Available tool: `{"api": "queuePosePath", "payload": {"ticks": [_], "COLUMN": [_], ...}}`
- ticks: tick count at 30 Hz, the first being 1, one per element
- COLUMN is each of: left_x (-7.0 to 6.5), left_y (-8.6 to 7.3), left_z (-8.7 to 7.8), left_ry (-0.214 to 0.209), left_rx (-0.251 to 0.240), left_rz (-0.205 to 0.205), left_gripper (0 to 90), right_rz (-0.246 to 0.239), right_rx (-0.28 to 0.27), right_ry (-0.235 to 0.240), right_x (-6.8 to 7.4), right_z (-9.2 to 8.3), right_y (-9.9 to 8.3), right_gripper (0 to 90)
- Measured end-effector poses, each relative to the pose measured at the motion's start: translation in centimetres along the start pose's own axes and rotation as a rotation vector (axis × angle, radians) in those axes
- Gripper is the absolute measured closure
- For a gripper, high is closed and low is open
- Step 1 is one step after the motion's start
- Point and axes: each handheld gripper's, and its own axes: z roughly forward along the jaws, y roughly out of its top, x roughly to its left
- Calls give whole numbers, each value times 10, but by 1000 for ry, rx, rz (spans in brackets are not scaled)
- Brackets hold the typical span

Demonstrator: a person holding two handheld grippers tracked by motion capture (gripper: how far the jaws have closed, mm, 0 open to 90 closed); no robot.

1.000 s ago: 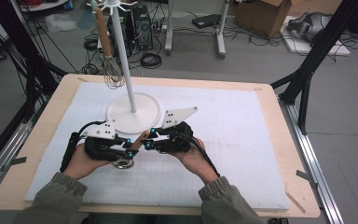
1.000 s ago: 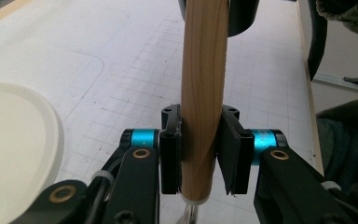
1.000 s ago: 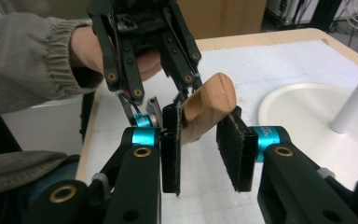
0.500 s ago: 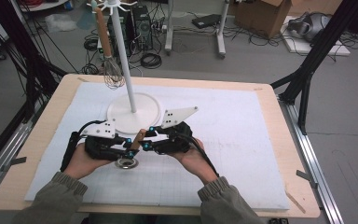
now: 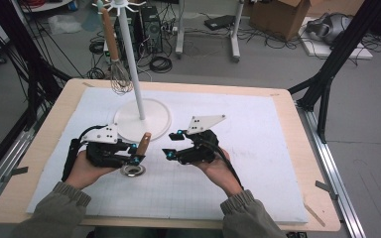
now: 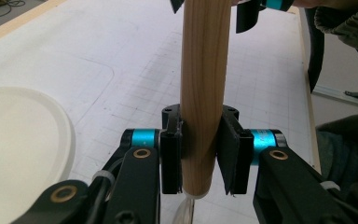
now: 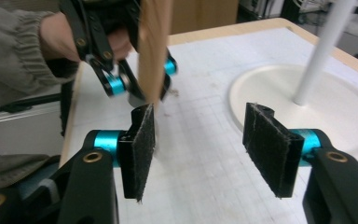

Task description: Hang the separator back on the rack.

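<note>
A utensil with a wooden handle [image 5: 144,142] and a round metal head [image 5: 132,170] stands nearly upright, its head on the white mat. My left gripper [image 5: 135,159] is shut on the lower part of the handle [image 6: 204,93], with the pads pressing both sides in the left gripper view [image 6: 200,161]. To the right of the handle my right gripper [image 5: 173,144] is apart from it. Its jaws have just been opening, and nothing is between the pads [image 7: 205,140]. In the right gripper view the handle [image 7: 154,51] and the left gripper [image 7: 135,79] lie ahead on the left.
A white stand with a round base [image 5: 154,130] and thin pole [image 5: 131,59] sits behind the grippers. A whisk [image 5: 120,82] hangs from its top. The white gridded mat [image 5: 258,148] covers the wooden table [image 5: 317,203]. Cables and boxes lie on the floor beyond.
My right gripper has opened its jaws and drawn back to the right, away from the wooden handle. My left gripper keeps its hold and has stayed in place.
</note>
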Motion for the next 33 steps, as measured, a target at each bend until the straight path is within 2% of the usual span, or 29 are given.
{"api": "queuePosePath", "payload": {"ticks": [10,20,33], "left_x": [3,5,9], "left_y": [3,7,11], "left_z": [-6,-12,-18], "left_ry": [9,15,23], "left_rx": [-15,-29,-47], "left_rz": [-7,-9,-24], "left_gripper": [722,722,722], "right_rz": [47,59,89], "right_rx": [13,1,2], "right_ry": [-61,-106,-174], "right_x": [-8,-13,-17], "right_z": [-19,-35,-56], "right_y": [-19,-26,-49], "right_gripper": [366,338,324]}}
